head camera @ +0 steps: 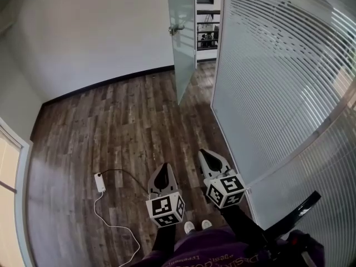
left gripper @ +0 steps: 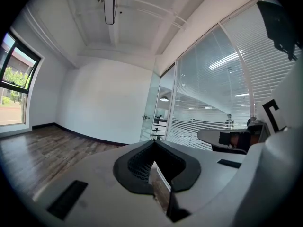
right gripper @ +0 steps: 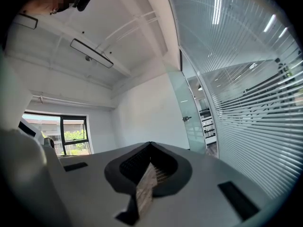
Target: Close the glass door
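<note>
**Status: not started, as far as the views show.**

The glass door (head camera: 182, 49) stands open. Its leaf is swung into the room at a clear angle from the slatted glass partition (head camera: 267, 82), and the doorway (head camera: 207, 26) beside it is unobstructed, with a lit space visible beyond. The door handle (head camera: 176, 29) sits on the leaf near its free edge, and nothing is touching it.

The left gripper (head camera: 163, 174) has its jaws brought together with only a thin slit between them and nothing in it. The right gripper (head camera: 212, 161) is the same: jaws together, empty. Both are held low in front of the person, side by side and pointing roughly towards the door, but well apart from it, with open wooden floor (head camera: 111, 127) in between.

Other item noted: a white adapter (head camera: 100, 182) with its cable (head camera: 114, 218) lies on the floor to the person's left (off the direct line to the door, so I judge it no obstacle).

**Done:** nothing; the door shows no sign of being closed.

**Left, in my judgement:**
- Cross the floor to the door.
- Bring a gripper against the leaf or the handle.
- Swing the leaf round until it meets its frame in line with the partition.
</note>
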